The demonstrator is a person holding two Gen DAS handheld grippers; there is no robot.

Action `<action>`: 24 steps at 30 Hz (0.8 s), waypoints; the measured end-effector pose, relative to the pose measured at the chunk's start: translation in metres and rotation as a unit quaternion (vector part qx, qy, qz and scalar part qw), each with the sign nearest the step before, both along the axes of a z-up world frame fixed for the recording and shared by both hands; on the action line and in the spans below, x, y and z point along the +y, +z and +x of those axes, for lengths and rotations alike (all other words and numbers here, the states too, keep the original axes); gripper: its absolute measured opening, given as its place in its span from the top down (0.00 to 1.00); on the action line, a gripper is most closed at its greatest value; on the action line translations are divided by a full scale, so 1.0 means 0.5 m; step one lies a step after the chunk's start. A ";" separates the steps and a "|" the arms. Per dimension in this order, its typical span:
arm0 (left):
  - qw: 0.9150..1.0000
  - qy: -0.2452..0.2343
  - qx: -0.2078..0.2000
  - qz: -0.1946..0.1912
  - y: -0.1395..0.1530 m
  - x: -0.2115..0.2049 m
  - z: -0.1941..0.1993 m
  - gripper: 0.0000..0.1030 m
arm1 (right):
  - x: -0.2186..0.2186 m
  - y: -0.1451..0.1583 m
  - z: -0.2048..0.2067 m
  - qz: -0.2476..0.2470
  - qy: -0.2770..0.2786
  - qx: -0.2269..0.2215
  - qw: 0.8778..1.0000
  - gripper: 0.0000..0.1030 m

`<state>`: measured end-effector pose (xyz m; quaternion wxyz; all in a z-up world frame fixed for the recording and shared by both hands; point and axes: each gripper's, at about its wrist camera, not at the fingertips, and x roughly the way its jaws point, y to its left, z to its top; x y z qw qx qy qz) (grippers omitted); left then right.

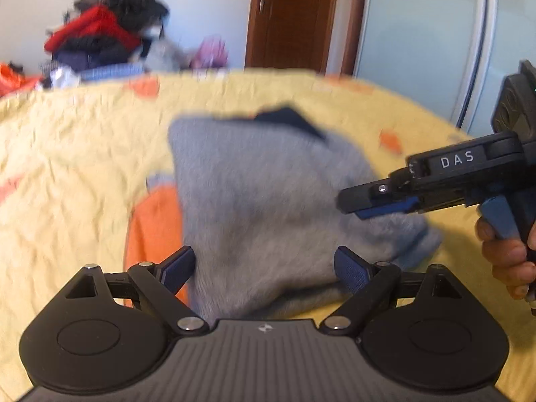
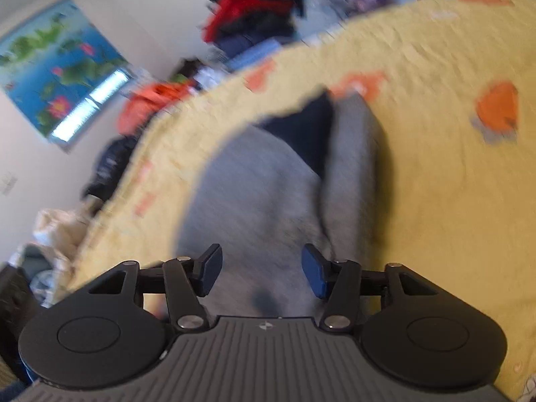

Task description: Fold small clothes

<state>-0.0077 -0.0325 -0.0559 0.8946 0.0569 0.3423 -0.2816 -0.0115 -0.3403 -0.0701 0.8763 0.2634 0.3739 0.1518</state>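
On the yellow bedspread (image 1: 83,154) with orange patches lies the grey garment (image 1: 254,194), a dark navy part at its far end and one side folded over on itself. Both views are blurred. The left gripper (image 1: 264,268) hangs over the garment's near edge, jaws spread wide, gripping nothing. The right gripper (image 2: 261,269) hovers above the grey cloth, jaws likewise parted and empty.

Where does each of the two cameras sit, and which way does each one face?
Left wrist: on the left gripper, looking forward over the grey garment on the yellow bedspread; shows its open fingers, the right gripper and the person's hand.
Right wrist: on the right gripper, tilted, looking along the same garment; shows only its open fingers.
Shared: garment, bedspread, clothes pile.
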 end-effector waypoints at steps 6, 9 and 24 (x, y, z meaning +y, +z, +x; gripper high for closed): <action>0.991 0.057 0.027 -0.119 0.049 0.090 0.047 0.11 | -0.063 0.059 -0.023 0.037 -0.024 -0.040 0.998 0.30; 0.981 0.081 0.089 -0.152 0.051 0.097 0.163 0.11 | -0.112 0.092 0.033 0.013 -0.043 -0.057 0.997 0.08; 0.993 0.070 0.072 -0.059 0.026 -0.044 0.294 0.71 | -0.037 0.014 0.241 -0.042 0.032 -0.016 0.998 0.64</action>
